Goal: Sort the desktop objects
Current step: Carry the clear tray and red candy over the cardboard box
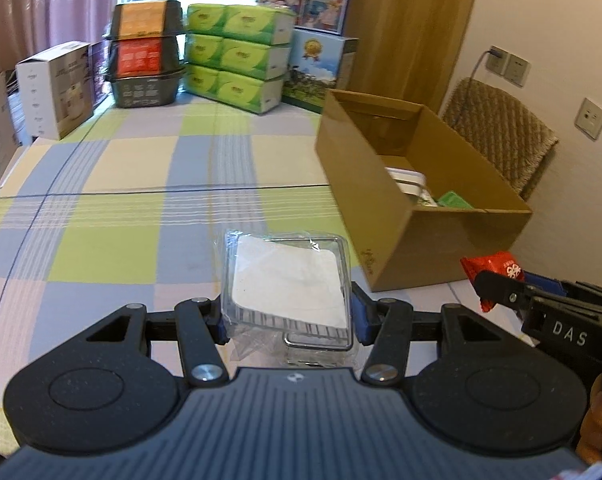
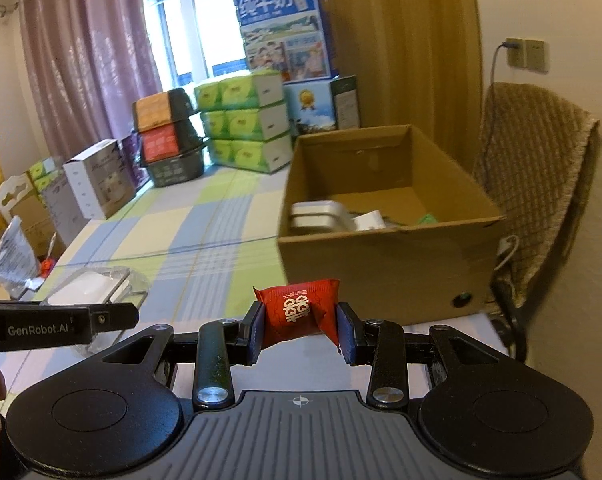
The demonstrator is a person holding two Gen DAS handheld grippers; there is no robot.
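Note:
My left gripper (image 1: 288,320) is shut on a clear plastic-wrapped packet with a white pad inside (image 1: 287,280), held above the checked tablecloth. My right gripper (image 2: 301,330) is shut on a red candy packet with white print (image 2: 299,310). In the left wrist view the right gripper (image 1: 501,286) shows at the right edge with the red packet (image 1: 495,266) in it. In the right wrist view the left gripper (image 2: 113,316) comes in from the left with the clear packet (image 2: 97,286). An open cardboard box (image 1: 405,220) (image 2: 381,256) stands just ahead to the right, holding a white container and green items.
Stacked green tissue packs (image 1: 237,56), black baskets (image 1: 145,56), a white carton (image 1: 55,88) and milk cartons (image 2: 285,28) line the table's far edge. A chair with a woven cover (image 2: 537,168) stands behind the box. A silver bag (image 2: 15,260) lies at left.

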